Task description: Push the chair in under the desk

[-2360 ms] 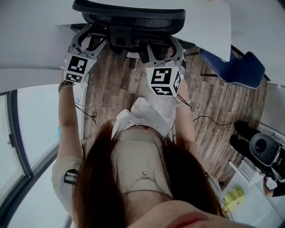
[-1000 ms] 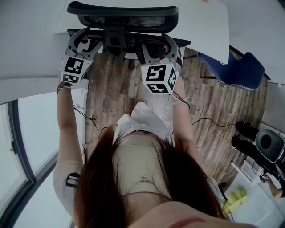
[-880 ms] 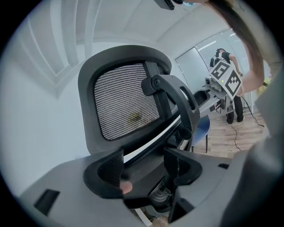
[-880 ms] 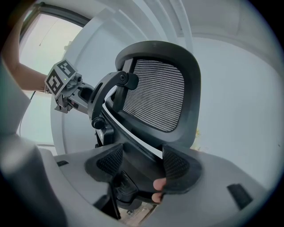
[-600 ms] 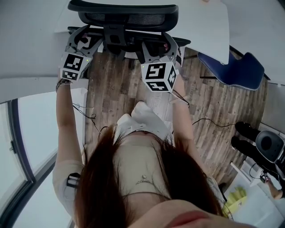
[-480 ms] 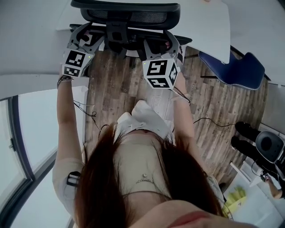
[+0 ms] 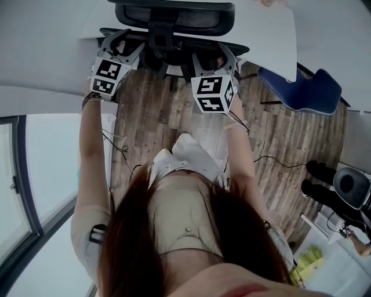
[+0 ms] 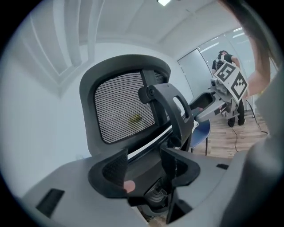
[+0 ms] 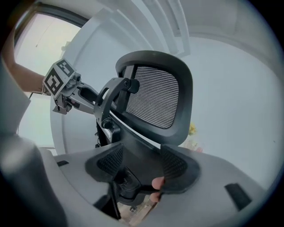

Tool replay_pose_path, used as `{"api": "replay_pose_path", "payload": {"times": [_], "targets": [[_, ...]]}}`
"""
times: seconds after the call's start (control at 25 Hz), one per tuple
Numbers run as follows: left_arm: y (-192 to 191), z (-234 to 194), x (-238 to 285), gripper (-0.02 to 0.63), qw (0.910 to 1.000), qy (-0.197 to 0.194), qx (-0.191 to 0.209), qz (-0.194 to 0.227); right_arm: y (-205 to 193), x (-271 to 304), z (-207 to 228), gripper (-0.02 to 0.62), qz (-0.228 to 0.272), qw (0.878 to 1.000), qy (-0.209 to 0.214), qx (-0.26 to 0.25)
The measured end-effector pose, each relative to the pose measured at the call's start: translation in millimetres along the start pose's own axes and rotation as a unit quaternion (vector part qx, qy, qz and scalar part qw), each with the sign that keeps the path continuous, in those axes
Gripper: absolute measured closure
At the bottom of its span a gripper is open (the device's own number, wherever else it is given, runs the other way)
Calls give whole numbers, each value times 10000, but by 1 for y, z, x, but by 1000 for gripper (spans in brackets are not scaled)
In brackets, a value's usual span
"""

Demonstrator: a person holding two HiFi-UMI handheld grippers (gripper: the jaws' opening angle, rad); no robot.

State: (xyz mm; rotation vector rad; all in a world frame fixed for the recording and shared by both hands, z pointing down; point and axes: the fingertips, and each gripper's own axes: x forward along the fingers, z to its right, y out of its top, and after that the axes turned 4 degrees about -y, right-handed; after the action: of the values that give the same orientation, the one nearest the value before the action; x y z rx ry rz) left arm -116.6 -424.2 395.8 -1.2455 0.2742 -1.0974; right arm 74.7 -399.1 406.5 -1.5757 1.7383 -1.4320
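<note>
A black office chair with a mesh back stands at the top of the head view, its seat under the white desk. My left gripper reaches to the left side of the chair's lower back. Its jaws have just been closing a little and still stand apart, the dark lower back frame between them. My right gripper is at the right side of that frame, jaws apart around it. Each gripper shows in the other's view, the right gripper and the left gripper.
A blue chair stands right of the desk on the wooden floor. Cables trail on the floor. Camera gear and a yellow object sit at lower right. A glass wall runs along the left.
The chair back and both grippers sit slightly higher and further right in the head view than at first. Both grippers keep their places at the chair's lower back.
</note>
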Motion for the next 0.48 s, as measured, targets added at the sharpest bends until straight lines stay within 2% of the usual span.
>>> {"api": "replay_pose_path", "payload": {"times": [0.2, 0.48], "targets": [[9, 23, -22, 392, 9998, -2, -31, 172, -3, -31, -11, 350, 23, 9999, -131, -14], [26, 51, -53, 443, 9986, 20, -174, 499, 8, -77, -17, 396, 147, 9989, -348, 267]]}}
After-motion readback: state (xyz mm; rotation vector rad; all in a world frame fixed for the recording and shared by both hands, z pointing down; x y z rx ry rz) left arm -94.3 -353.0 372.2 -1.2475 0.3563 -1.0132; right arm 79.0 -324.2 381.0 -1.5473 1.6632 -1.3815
